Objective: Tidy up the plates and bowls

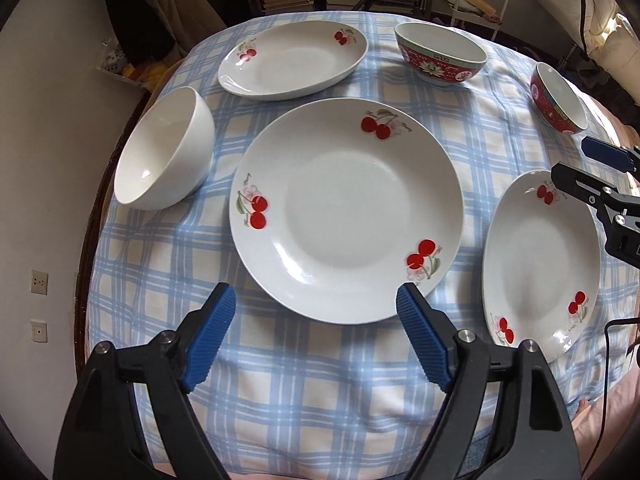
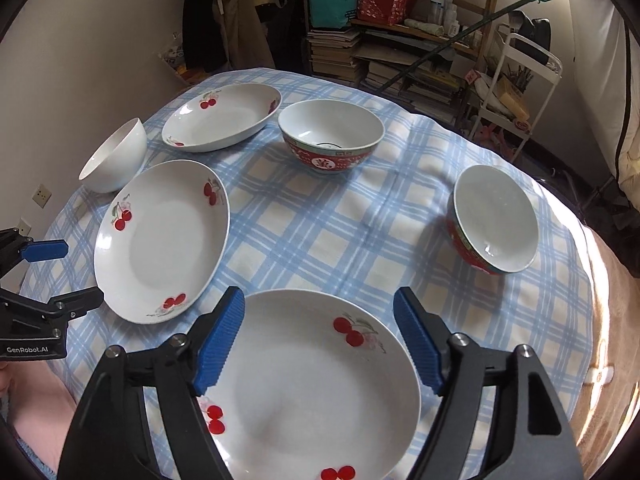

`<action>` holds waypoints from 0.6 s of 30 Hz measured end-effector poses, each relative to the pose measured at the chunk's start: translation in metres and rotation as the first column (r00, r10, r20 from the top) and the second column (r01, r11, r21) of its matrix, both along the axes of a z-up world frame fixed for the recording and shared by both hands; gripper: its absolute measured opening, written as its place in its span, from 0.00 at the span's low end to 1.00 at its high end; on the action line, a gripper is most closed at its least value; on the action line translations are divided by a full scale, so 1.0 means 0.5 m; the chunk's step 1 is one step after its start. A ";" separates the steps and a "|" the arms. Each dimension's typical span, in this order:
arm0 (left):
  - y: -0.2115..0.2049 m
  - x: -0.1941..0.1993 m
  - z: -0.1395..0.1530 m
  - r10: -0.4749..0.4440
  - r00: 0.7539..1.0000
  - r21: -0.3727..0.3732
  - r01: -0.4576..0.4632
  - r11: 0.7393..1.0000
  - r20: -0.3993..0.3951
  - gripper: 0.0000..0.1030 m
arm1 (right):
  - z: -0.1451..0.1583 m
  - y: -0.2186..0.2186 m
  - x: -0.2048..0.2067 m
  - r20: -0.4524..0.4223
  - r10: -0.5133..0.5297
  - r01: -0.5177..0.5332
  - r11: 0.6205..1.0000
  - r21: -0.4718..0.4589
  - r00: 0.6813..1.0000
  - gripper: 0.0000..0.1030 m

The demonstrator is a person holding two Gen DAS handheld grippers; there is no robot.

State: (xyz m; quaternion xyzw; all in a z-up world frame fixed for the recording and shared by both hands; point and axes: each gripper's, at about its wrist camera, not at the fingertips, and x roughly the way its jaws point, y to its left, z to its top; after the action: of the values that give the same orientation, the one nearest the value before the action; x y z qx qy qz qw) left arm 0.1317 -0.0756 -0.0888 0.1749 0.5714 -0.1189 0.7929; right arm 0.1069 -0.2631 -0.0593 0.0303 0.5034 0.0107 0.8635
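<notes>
- Three cherry plates (image 1: 346, 208) (image 2: 162, 240) (image 1: 292, 60) on the counter (image 2: 340, 220).
- One white bowl (image 1: 164, 148), two red bowls (image 2: 330, 134) (image 2: 494, 220).
- Left gripper (image 1: 316, 306), right gripper (image 2: 320, 310): fingers apart, empty.

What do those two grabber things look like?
Both grippers, left and right, have black frames with silver bolts and blue ribbed pads. The left gripper's side says "GenRobot.AI" in white letters. A thin black cable hangs by the right one.

The round white cherry-print plates (image 1: 346, 210) looked like glossy glazed ceramic, same as the plain white bowl (image 1: 166, 148) at left. The blue-checked tablecloth (image 1: 320, 380) was soft matt fabric, and the blue ribbed gripper pads (image 2: 222, 344) looked rubbery.
</notes>
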 end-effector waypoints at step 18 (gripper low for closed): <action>0.125 0.117 -0.058 0.185 0.983 -0.003 -0.185 0.983 0.001 0.86 | -0.008 0.104 0.154 -0.004 0.024 -0.024 0.998 0.064 1.000 0.97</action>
State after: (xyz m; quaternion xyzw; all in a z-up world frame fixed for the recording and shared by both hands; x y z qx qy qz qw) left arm 0.1901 -0.0132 -0.1177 0.1196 0.5846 -0.0455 0.8012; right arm 0.1839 -0.2111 -0.0636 0.0518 0.5052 0.0372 0.8606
